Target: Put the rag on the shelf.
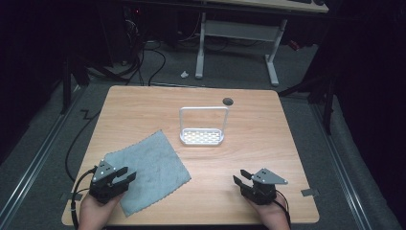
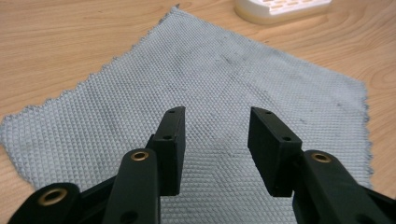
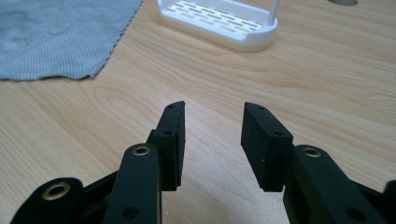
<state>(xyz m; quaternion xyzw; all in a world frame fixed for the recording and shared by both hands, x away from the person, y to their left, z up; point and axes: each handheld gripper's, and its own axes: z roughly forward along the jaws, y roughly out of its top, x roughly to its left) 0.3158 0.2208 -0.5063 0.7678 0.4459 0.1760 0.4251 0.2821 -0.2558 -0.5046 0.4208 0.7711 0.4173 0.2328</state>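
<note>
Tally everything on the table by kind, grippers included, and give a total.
Grey cloth: 1
White rack with a hoop handle: 1
Grippers, left gripper and right gripper: 2
Total: 4

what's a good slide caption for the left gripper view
Open left gripper poised over a flat grey waffle-weave cloth on the wooden table, white slotted plastic rack base beyond.

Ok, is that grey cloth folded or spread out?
Spread out: the grey cloth lies flat in one layer on the table, edges visible, no folds.
</note>
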